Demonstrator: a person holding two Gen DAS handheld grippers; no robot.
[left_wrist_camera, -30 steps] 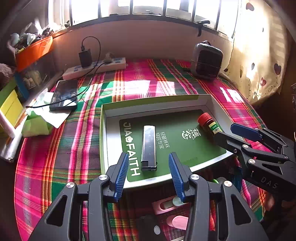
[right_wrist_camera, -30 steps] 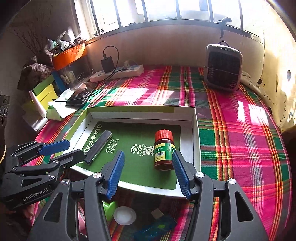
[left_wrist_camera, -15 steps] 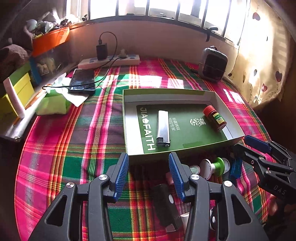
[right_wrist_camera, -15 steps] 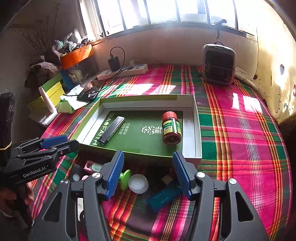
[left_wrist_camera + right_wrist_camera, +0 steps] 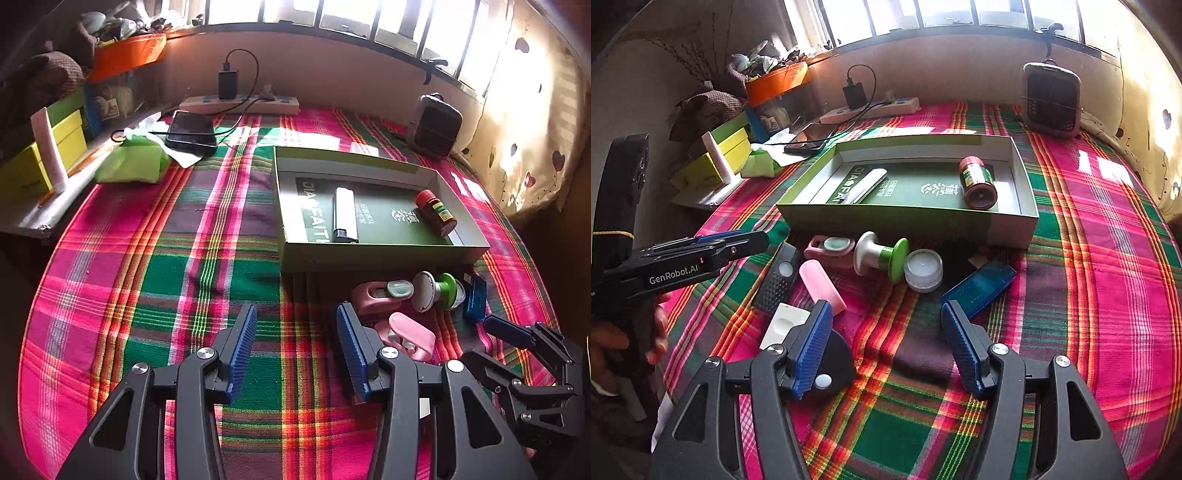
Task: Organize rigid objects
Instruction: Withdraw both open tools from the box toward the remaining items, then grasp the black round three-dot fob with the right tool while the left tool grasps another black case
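Clutter (image 5: pixel 871 266) of small pink, white, green and blue plastic pieces lies before the green box (image 5: pixel 908 221); left gripper (image 5: pixel 295 350) released, right gripper (image 5: pixel 886 343) just widened, both empty.

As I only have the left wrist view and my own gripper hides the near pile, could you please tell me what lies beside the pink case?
Observer: A black ridged bar lies right beside the pink case, to its left in the right wrist view.
Operator: Thank you. Is anything nearer still?
Observer: Yes, a flat white piece lies just past the bar's near end.
Operator: And is the right gripper holding something?
Observer: No. The right gripper is open. Its jaws have just been opening, with only the plaid cloth between them.
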